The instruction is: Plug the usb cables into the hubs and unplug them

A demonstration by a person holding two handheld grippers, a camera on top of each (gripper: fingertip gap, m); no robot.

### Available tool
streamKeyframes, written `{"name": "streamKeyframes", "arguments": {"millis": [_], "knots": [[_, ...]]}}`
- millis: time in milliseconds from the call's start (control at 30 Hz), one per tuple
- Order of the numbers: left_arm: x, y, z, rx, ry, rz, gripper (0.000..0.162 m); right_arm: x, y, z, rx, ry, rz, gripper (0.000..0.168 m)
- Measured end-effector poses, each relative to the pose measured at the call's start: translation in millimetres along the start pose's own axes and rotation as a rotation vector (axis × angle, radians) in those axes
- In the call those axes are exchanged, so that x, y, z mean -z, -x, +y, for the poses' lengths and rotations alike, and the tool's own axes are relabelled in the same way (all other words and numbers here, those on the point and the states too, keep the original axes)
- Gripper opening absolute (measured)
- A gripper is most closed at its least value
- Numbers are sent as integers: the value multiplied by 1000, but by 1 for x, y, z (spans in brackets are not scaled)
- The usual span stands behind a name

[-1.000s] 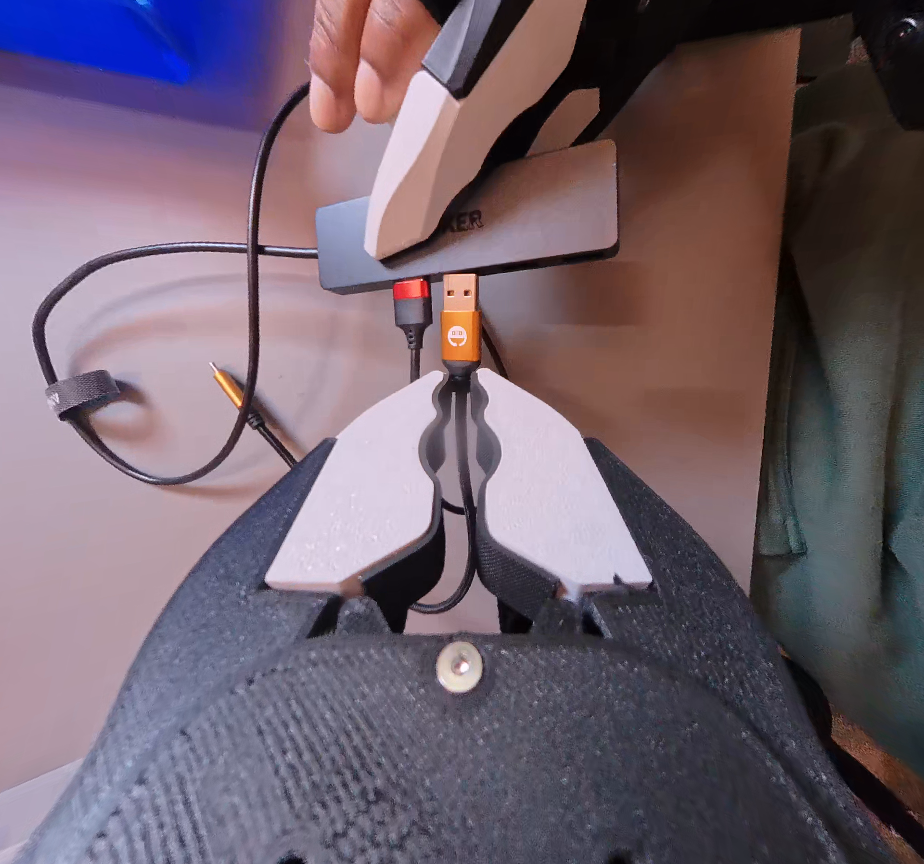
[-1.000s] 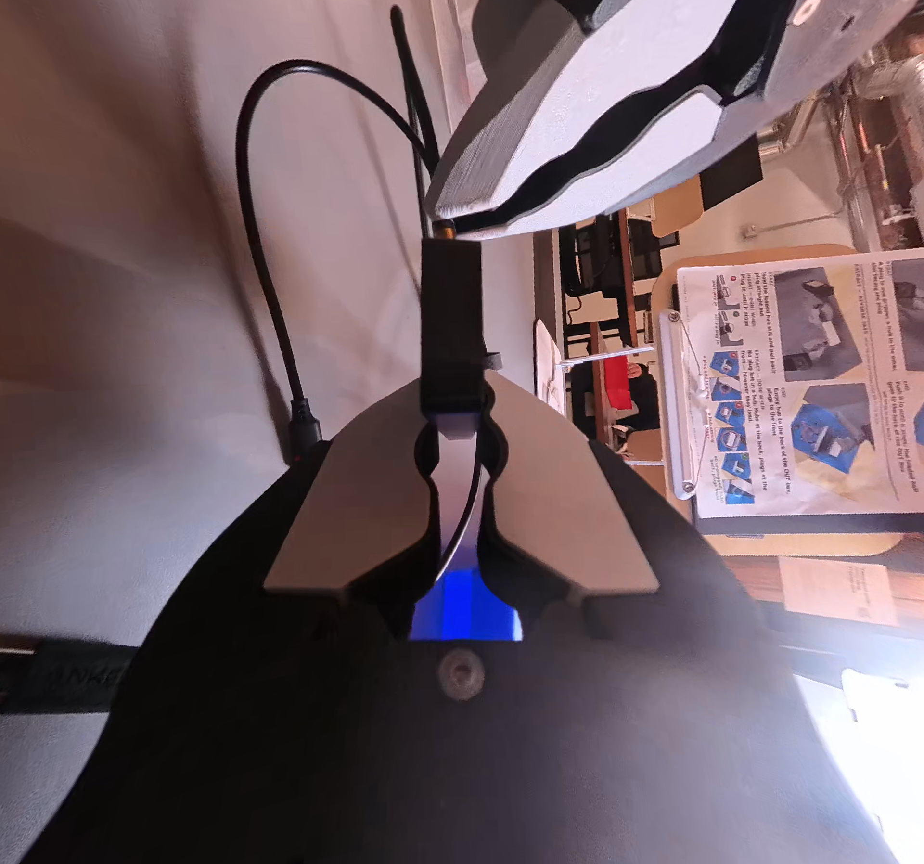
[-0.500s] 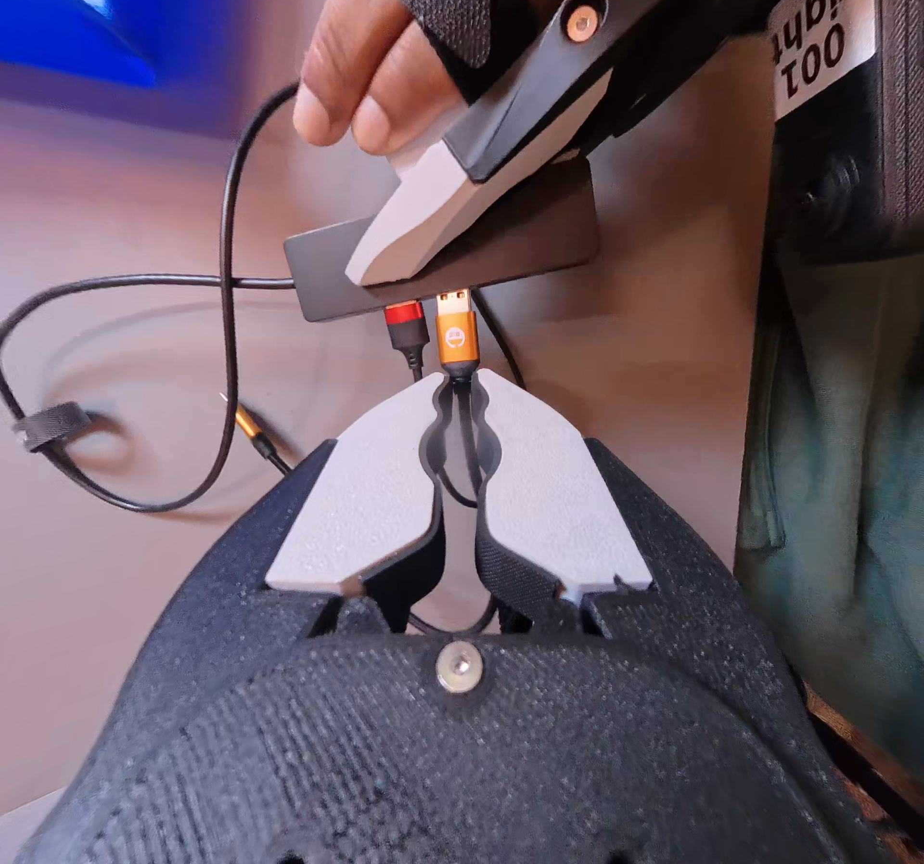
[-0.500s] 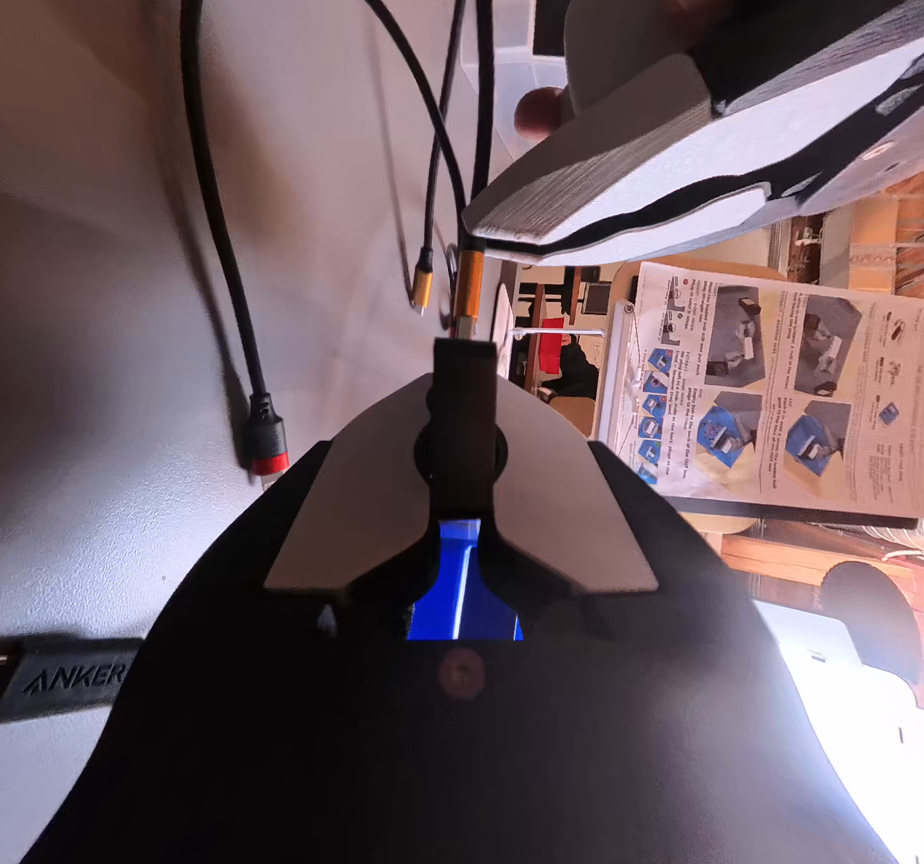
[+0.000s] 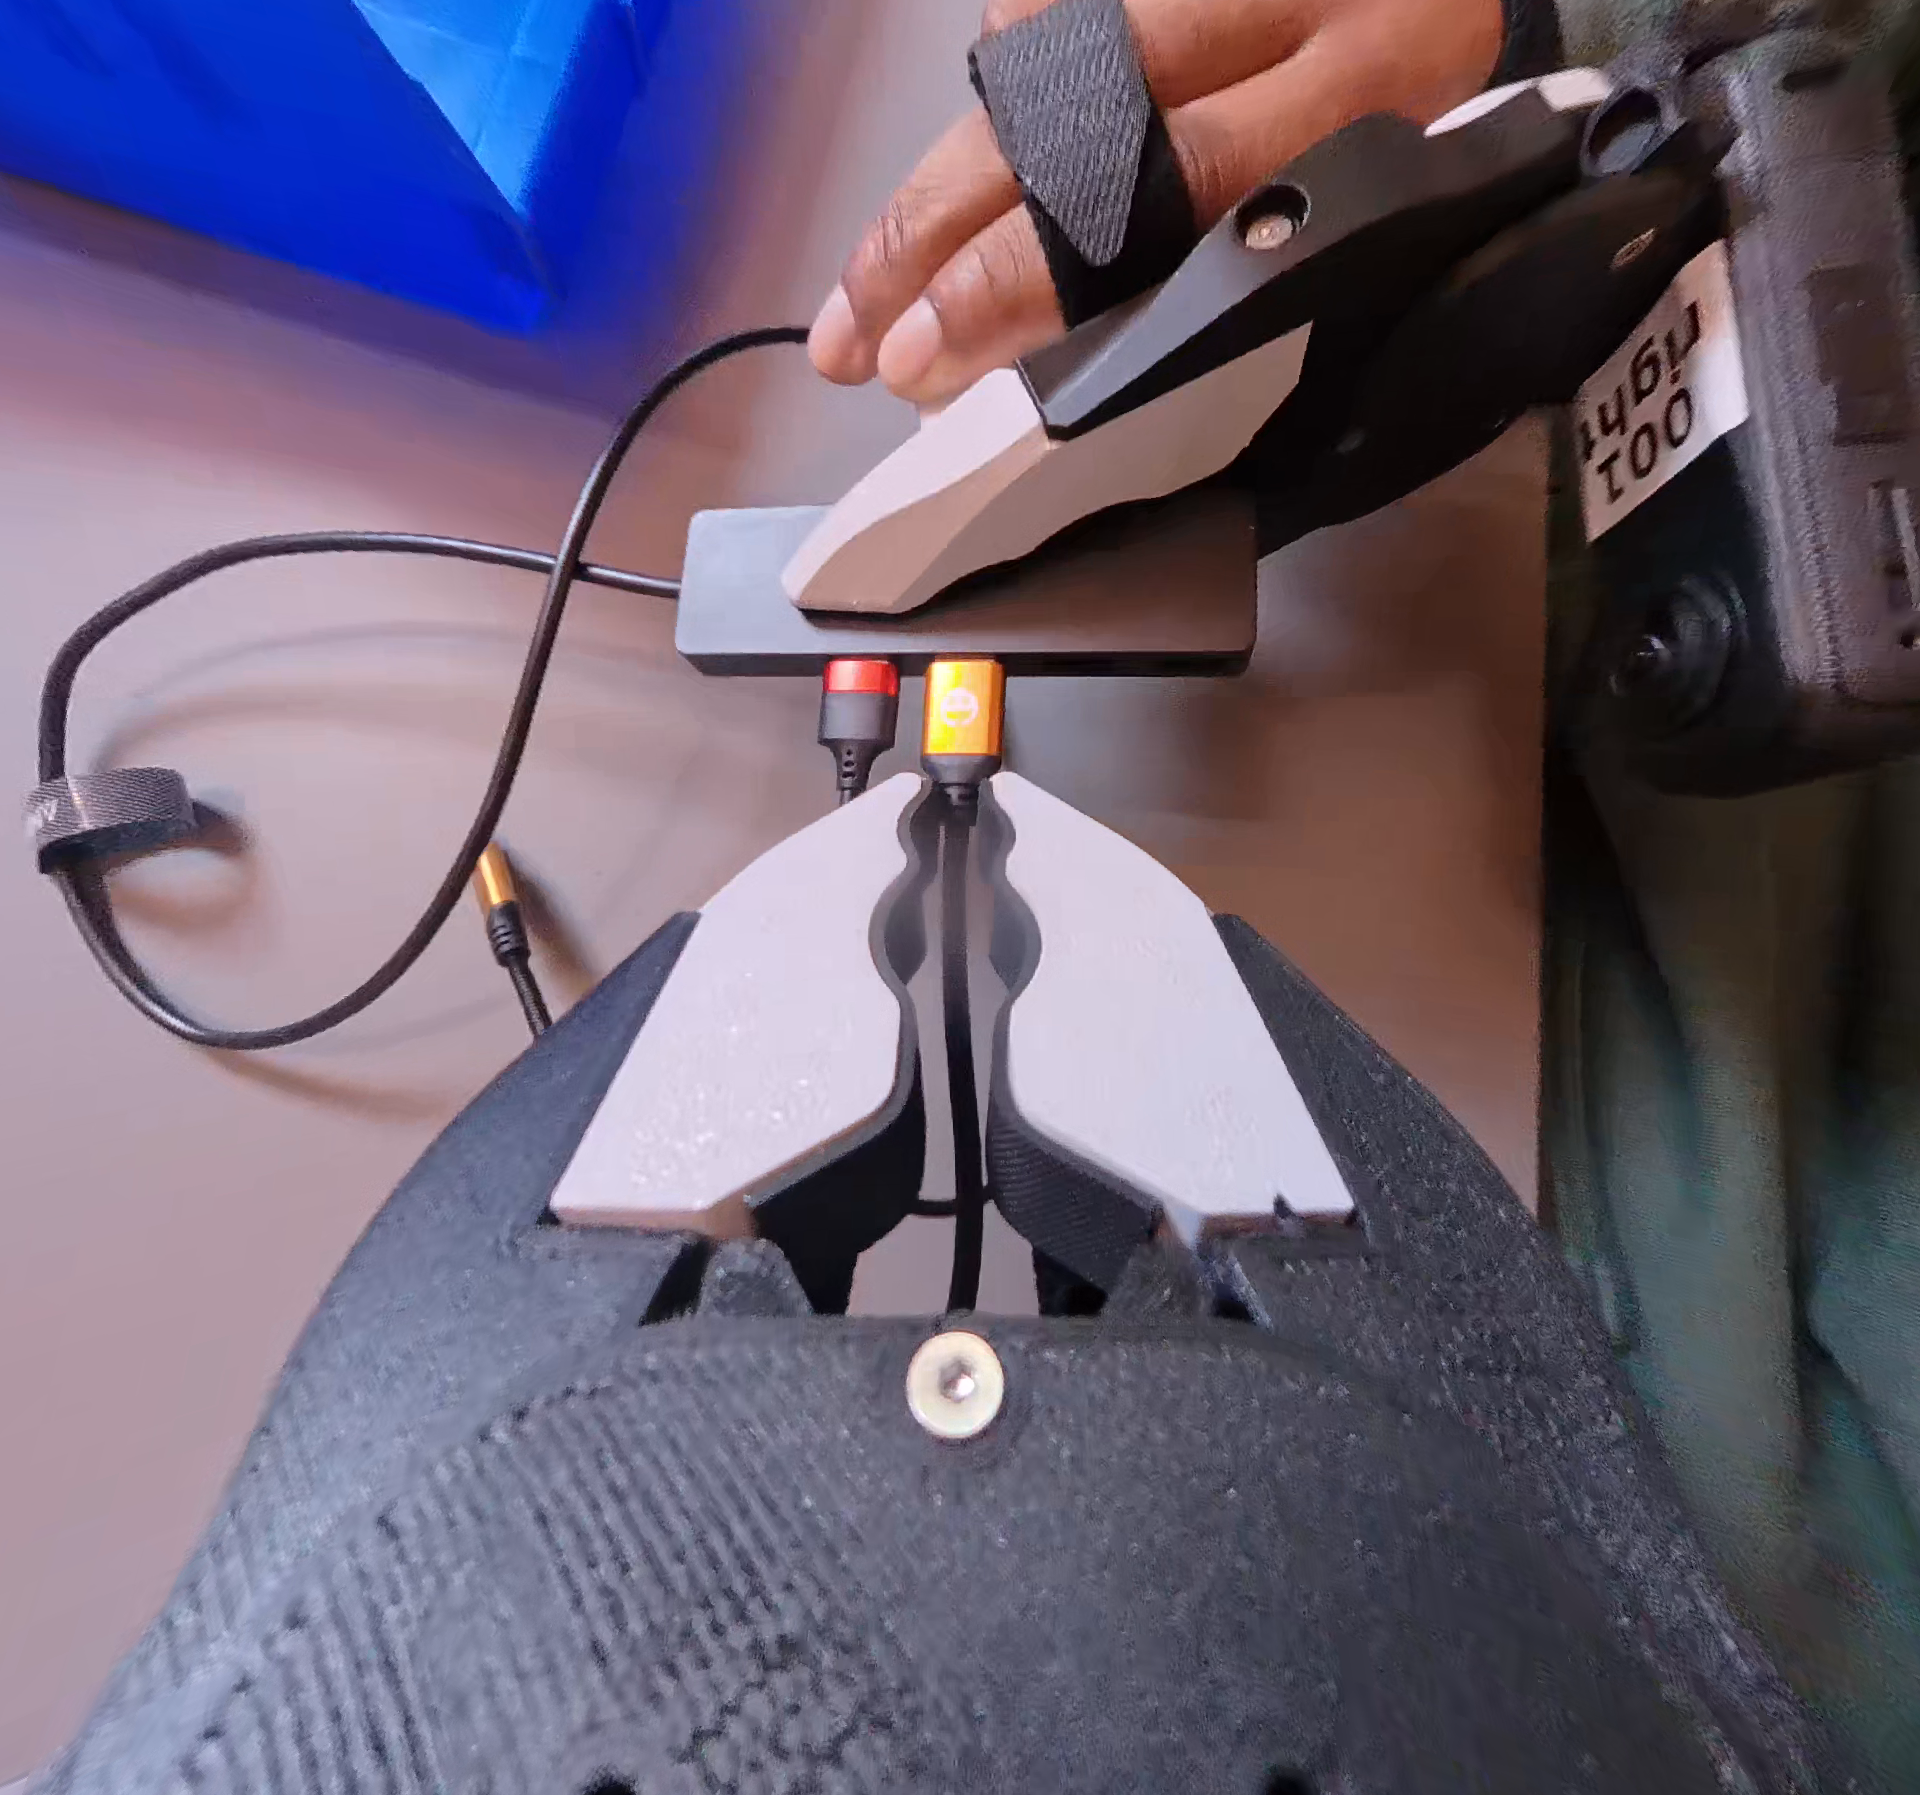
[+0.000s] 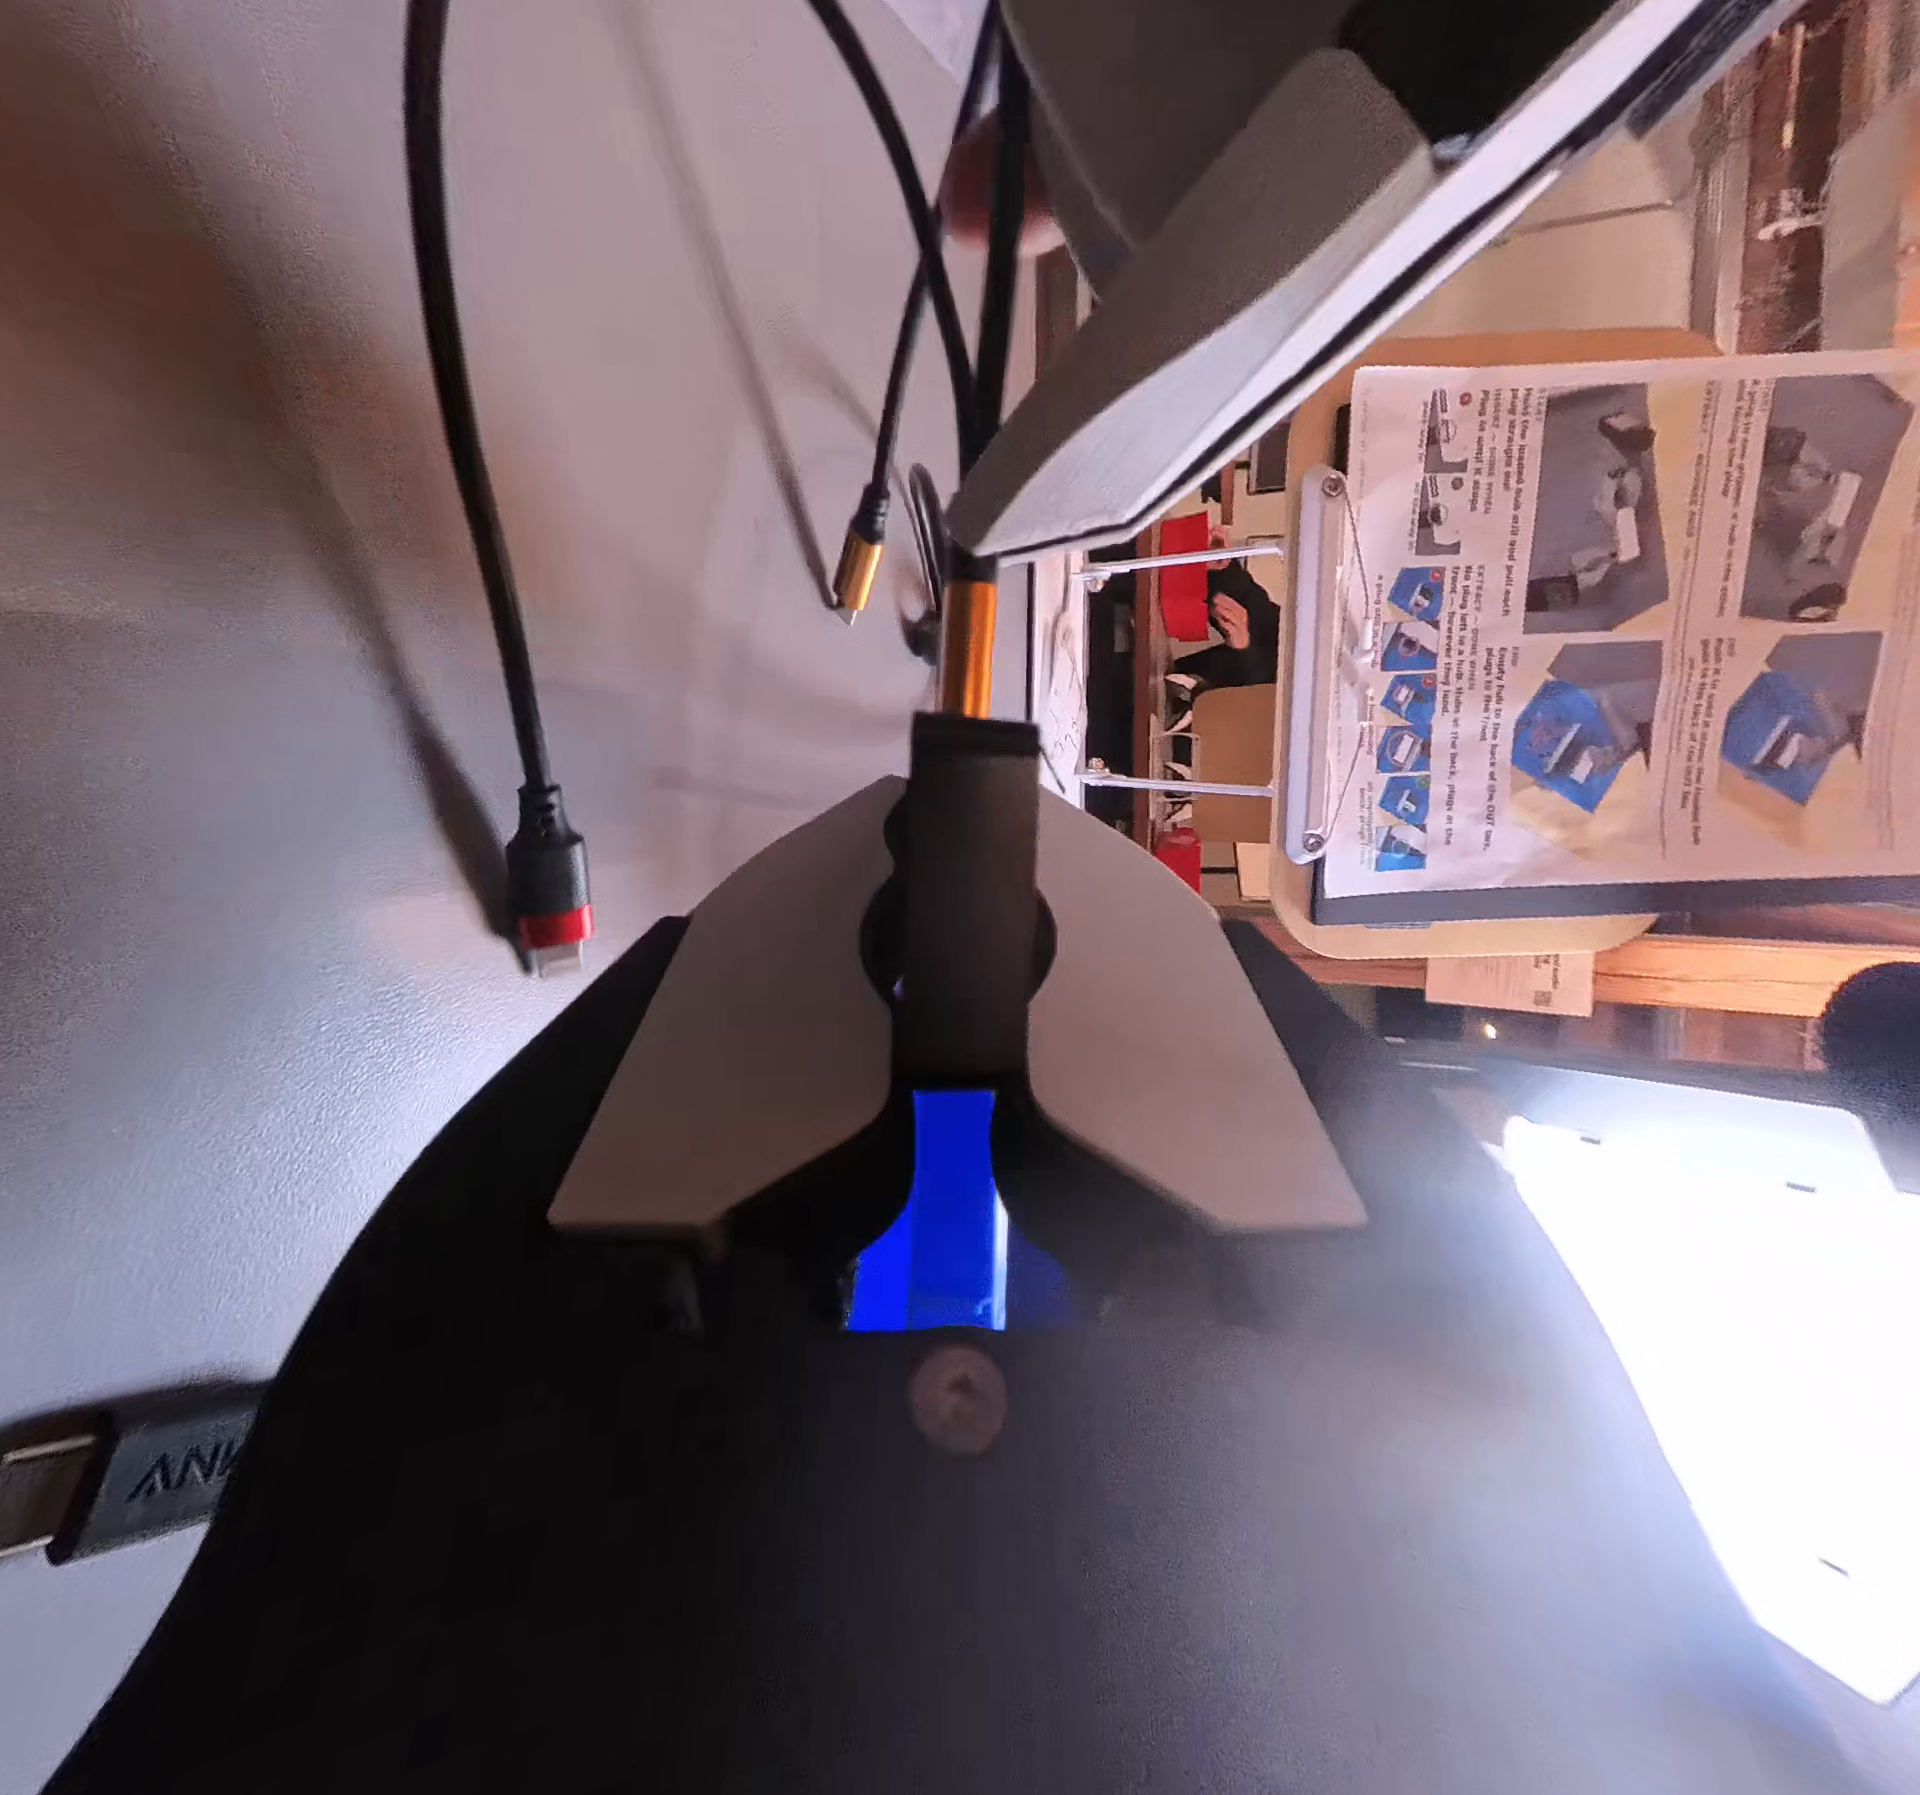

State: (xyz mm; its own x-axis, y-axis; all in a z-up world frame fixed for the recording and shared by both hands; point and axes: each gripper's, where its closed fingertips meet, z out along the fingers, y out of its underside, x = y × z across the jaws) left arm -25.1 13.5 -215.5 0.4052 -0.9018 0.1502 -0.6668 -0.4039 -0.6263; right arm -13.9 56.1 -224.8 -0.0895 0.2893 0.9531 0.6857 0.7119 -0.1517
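My right gripper (image 6: 966,789) is shut on a flat dark grey hub (image 5: 966,623), one finger on top and one beneath, and holds it just above the table. My left gripper (image 5: 956,795) is shut on the black cable right behind an orange USB plug (image 5: 964,717). The plug sits in the hub's front edge with no metal showing. It also shows in the right wrist view (image 6: 966,649), past the hub (image 6: 971,872). A red-and-black plug (image 6: 551,904) lies loose on the table below the hub. In the left wrist view it (image 5: 860,701) seems to touch the hub's edge.
The hub's own black cable loops left with a strap (image 5: 109,815). A small gold plug (image 5: 494,888) lies on the table. A blue bin (image 5: 312,83) stands at the back left. A clipboard with a printed sheet (image 6: 1610,644) stands beyond the table. A green garment (image 5: 1714,1226) fills the right side.
The orange plug's metal tip was outside the hub a second ago. It has gone into the port, and both grippers have kept their hold.
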Motion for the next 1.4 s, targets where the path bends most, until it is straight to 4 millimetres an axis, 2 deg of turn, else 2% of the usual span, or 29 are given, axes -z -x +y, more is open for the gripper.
{"name": "streamKeyframes", "arguments": {"millis": [100, 167, 233, 367, 433, 500, 533, 567, 600, 633, 667, 733, 800, 867, 900, 933, 967, 1033, 1100, 1200, 1267, 1367, 1400], "knots": [[-8, -2, 9, -2, 25, -3, 6, -1, 4, -2, 18, 2, -3, 12], [-4, -1, 4, 7, -25, -5, 7, -1, 0, -1, 0, -4, 11, 12], [7, -1, -4, -54, -85, -45, 7, 1, -10, -2, -43, -26, 29, 12], [41, 1, -21, -157, -237, -177, 26, 6, -27, 2, -70, -39, 88, 12], [48, 10, -15, -198, -237, -268, 34, 9, -33, 7, -77, -44, 120, 12], [36, 11, 0, -191, -171, -251, 48, 10, -39, 6, -46, -64, 157, 12], [29, 13, 6, -184, -136, -251, 49, 11, -41, 4, -29, -71, 175, 12], [25, 18, 7, -197, -136, -279, 38, 12, -42, 1, -13, -78, 184, 12], [22, 18, 7, -214, -144, -279, 15, 13, -41, -1, 3, -78, 191, 12], [22, 18, 6, -227, -162, -281, 3, 14, -41, -2, 14, -82, 193, 12], [24, 20, 3, -235, -186, -297, 2, 14, -38, -3, 4, -93, 179, 12], [30, 22, -1, -220, -222, -303, 2, 13, -27, -5, -94, -136, 69, 15], [39, 33, 3, -220, -211, -370, 2, 13, -9, -10, -237, -192, -128, 26], [46, 41, 9, -218, -203, -415, 2, 25, 2, -24, -483, -298, -381, 41], [49, 43, 12, -227, -203, -429, 2, 36, 0, -34, -624, -367, -512, 50], [51, 43, 13, -247, -208, -436, 2, 47, -11, -42, -755, -441, -602, 56], [52, 42, 13, -260, -216, -440, 2, 53, -27, -46, -864, -500, -635, 56], [49, 38, 9, -277, -229, -420, 2, 52, -52, -45, -981, -532, -635, 53], [45, 31, 3, -311, -231, -414, 2, 42, -53, -47, -995, -467, -677, 52], [39, 17, -9, -357, -250, -399, 2, 25, -35, -59, -897, -379, -739, 50], [40, 7, -14, -381, -267, -385, 2, 18, -28, -67, -862, -354, -758, 24], [56, 4, -17, -426, -326, -423, 3, 21, -39, -70, -816, -386, -751, 21], [67, -1, -21, -421, -397, -405, 13, 24, -45, -69, -818, -391, -751, 21]]}}
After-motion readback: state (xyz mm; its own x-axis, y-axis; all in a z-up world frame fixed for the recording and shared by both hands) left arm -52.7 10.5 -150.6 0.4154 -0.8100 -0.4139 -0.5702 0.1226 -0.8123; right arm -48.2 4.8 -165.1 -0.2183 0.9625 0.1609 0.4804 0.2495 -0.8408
